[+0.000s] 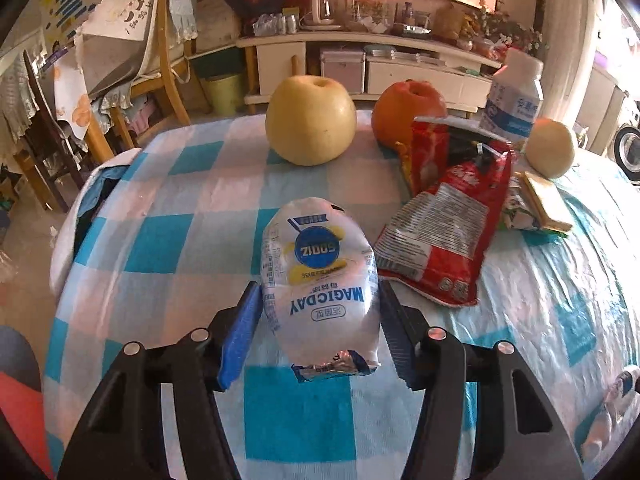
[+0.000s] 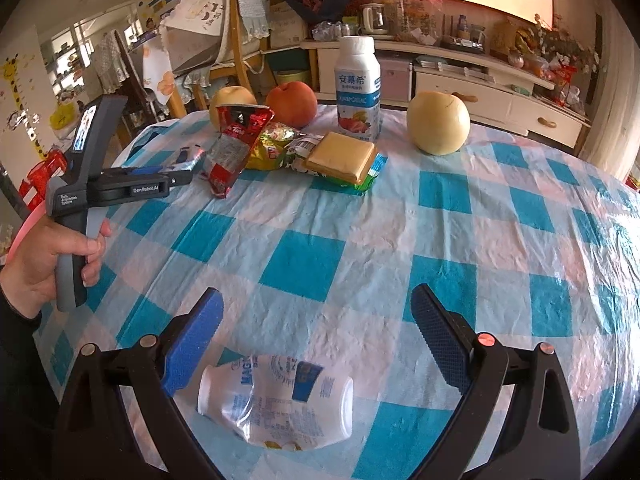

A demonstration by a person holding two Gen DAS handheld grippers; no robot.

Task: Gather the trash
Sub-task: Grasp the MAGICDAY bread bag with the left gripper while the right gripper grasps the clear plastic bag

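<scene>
The little white bottle [image 1: 320,280] I hold in my left gripper [image 1: 320,312] says "MAGICDAY", upside down to me, with a blue circle above it whose letters I cannot make out. My left gripper's black body [image 2: 132,188] says "GenRobot.AI" in small white letters. The tall white bottle [image 2: 357,88] standing at the back has big blue Chinese words, "安慕希", and the red bag [image 2: 232,148] has white letters that are too small for me to read.

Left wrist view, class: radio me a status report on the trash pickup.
Left gripper shut on Magicday bottle. Right gripper open over crushed bottle. Red wrapper waiting, apart; path clear.
</scene>
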